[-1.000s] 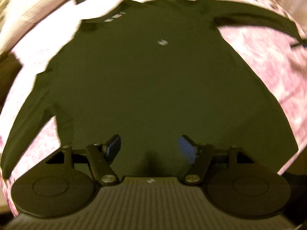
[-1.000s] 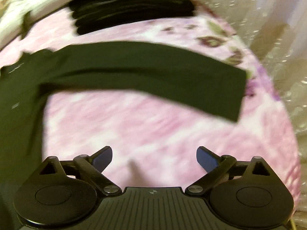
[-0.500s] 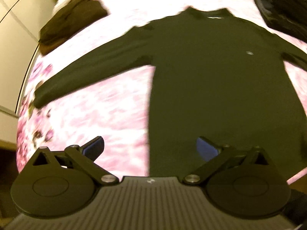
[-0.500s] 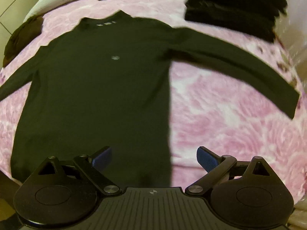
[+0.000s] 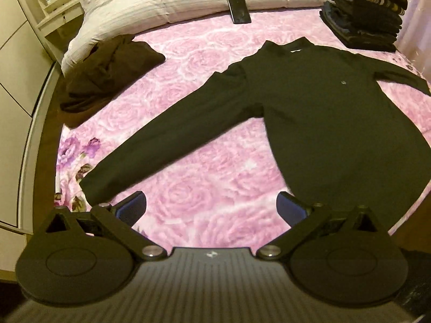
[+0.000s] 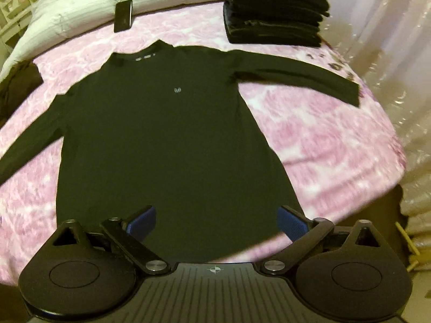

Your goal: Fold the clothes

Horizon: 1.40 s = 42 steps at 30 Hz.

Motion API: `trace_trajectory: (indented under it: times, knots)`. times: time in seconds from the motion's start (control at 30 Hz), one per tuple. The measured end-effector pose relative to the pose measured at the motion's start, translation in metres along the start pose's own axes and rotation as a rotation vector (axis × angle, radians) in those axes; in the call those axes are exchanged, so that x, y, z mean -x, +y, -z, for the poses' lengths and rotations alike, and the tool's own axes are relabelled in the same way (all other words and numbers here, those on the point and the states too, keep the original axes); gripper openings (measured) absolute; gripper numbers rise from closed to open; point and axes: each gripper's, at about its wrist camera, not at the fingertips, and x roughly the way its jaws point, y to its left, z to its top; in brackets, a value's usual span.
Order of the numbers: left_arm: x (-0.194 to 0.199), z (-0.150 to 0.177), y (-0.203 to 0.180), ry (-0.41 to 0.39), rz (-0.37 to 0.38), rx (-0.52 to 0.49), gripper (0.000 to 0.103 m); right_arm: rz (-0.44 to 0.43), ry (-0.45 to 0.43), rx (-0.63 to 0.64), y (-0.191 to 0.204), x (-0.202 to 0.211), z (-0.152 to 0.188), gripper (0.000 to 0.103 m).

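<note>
Shirt [image 6: 167, 140] lies flat on bed [image 5: 210, 167], sleeves spread; both claws, left [image 5: 211, 207] and right [image 6: 216, 222], gape empty (fabric seemingly smooth). Pinch sleeve cuffs cleanly, fold inward.

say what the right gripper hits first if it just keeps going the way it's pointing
Most likely the lower body of the black shirt, which fills the gap ahead of the open right gripper. Depth is unclear.

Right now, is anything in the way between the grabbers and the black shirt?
No, nothing visible. The black shirt lies spread flat on the pink bedspread. The right gripper and left gripper hover open over it. The phone, folded stack and crumpled brown garment sit off to the sides.
</note>
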Motion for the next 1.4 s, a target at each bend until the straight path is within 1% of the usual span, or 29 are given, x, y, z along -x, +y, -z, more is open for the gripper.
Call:
trace_trajectory:
  times: [0.1,0.23,0.37,0.43,0.53,0.6,0.77,0.97,1.4]
  knots:
    - [-0.002,0.002,0.007,0.001,0.025,0.025,0.101,0.004,0.023,-0.008,0.007,0.005,0.013,0.103]
    - [-0.002,0.002,-0.001,0.012,0.057,0.052,0.101,0.01,0.054,-0.019,0.017,0.011,0.03,0.103]
    - [-0.003,-0.002,-0.019,0.025,0.092,0.025,0.101,0.013,0.076,-0.018,0.029,0.015,0.042,0.103]
    - [-0.006,-0.007,-0.027,0.04,0.102,-0.003,0.101,0.003,0.08,-0.011,0.036,0.014,0.043,0.103]
    - [-0.005,-0.011,-0.035,0.033,0.11,-0.046,0.101,-0.013,0.081,0.001,0.044,0.013,0.041,0.103]
    - [-0.006,-0.014,-0.036,0.041,0.115,-0.05,0.101,-0.011,0.073,-0.004,0.047,0.015,0.039,0.103]
    - [-0.007,-0.02,-0.038,0.036,0.114,-0.077,0.101,-0.016,0.057,-0.012,0.052,0.017,0.035,0.103]
    - [-0.01,-0.025,-0.036,0.038,0.117,-0.074,0.101,-0.021,0.058,-0.003,0.057,0.015,0.033,0.103]
    - [-0.014,-0.019,-0.033,0.068,0.098,-0.057,0.101,-0.042,0.105,0.009,0.063,0.001,0.038,0.103]
